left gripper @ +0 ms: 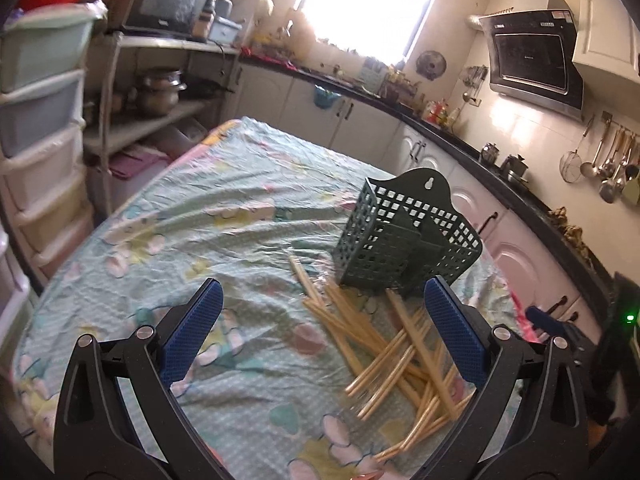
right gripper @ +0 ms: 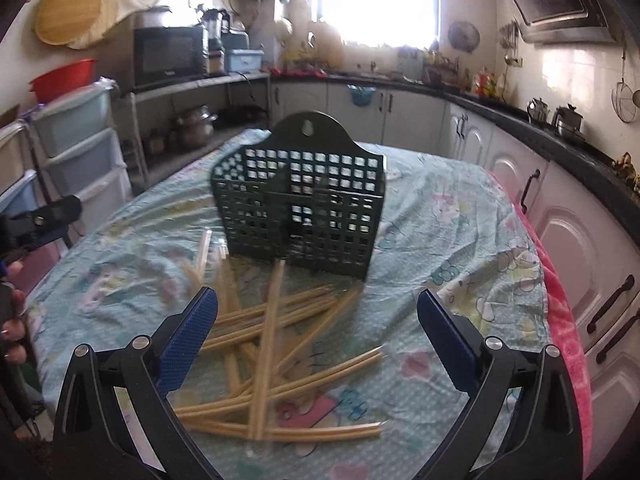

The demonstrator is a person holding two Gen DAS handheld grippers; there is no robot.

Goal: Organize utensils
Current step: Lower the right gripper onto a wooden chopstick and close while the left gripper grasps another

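Observation:
A dark green lattice utensil holder [left gripper: 404,236] [right gripper: 300,212] stands upright on the cloth-covered table, and I see nothing inside it. Several pale wooden chopsticks [left gripper: 396,344] [right gripper: 276,344] lie scattered in a loose pile in front of it. My left gripper [left gripper: 324,292] hovers open above the table, left of the pile, with nothing between its blue pads. My right gripper [right gripper: 318,300] is open too, over the chopstick pile and facing the holder. At the left edge of the right wrist view the left gripper [right gripper: 48,220] shows, held by a hand.
The table wears a light green floral cloth [left gripper: 224,208] [right gripper: 448,232]. Stacked plastic drawers [left gripper: 44,120] stand to the left, white cabinets under a dark counter [right gripper: 568,148] run along the right. A pink towel [right gripper: 564,320] hangs at the table's right edge.

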